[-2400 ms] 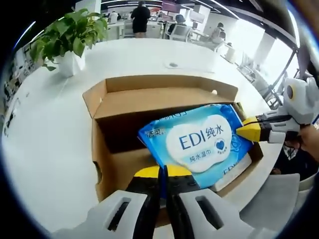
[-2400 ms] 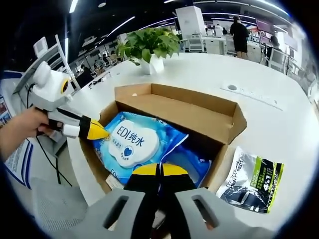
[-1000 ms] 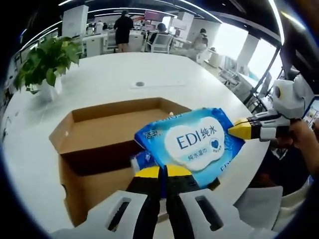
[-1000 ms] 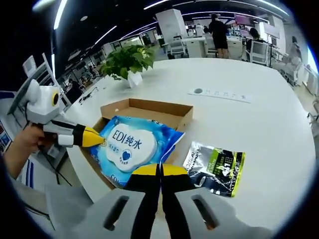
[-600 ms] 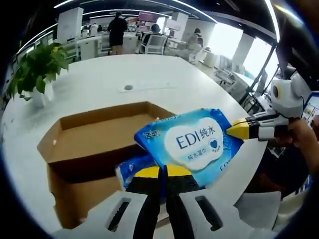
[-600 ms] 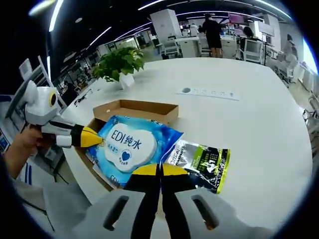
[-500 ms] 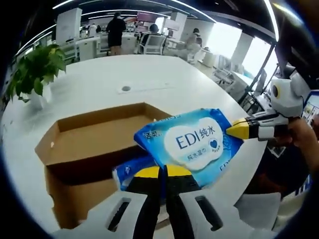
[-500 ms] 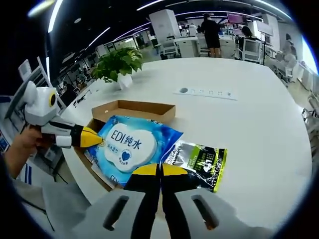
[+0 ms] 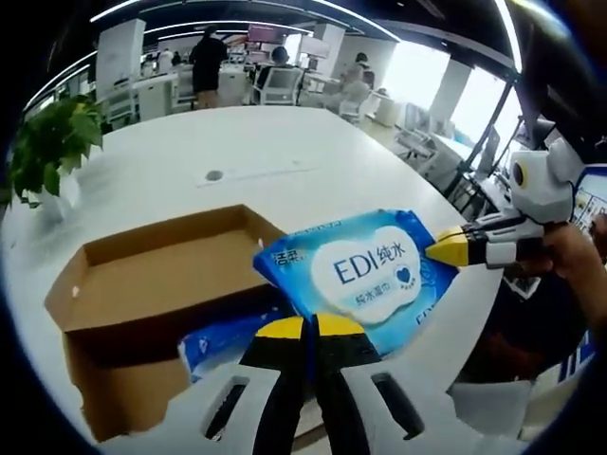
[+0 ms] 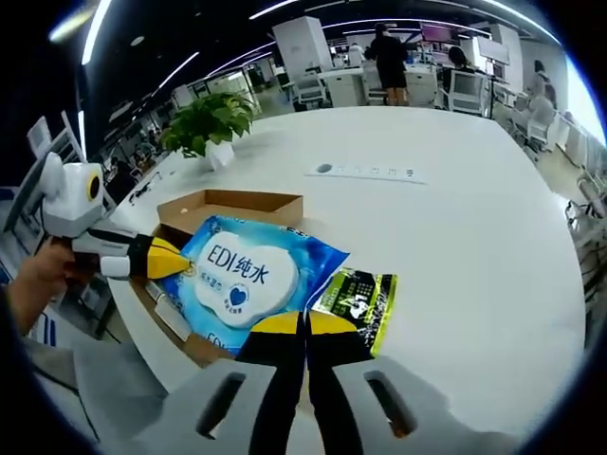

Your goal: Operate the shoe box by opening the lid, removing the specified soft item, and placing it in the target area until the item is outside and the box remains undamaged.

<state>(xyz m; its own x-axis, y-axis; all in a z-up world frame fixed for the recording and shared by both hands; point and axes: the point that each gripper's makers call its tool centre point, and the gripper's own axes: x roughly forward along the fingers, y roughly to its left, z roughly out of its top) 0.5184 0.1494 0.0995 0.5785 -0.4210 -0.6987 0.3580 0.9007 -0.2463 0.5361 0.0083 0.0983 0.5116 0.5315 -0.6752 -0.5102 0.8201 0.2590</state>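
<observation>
At frame centre, a blue plastic wet-wipes pack [image 9: 365, 275] is held up above the open brown cardboard shoe box [image 9: 142, 294] at lower left. The left gripper [image 9: 313, 332] pinches its near edge, the right gripper [image 9: 446, 248] its right corner. A green-black sachet [image 10: 356, 299] lies on the white table [image 10: 474, 237].

Two wipes packs [image 9: 372, 275], one box [image 9: 152, 284].

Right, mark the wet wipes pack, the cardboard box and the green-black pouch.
wet wipes pack [image 9: 370, 275], left gripper view, on its white label.
cardboard box [image 9: 152, 275], left gripper view, on the brown inner flap.
green-black pouch [image 10: 356, 296], right gripper view, on its printed front.
</observation>
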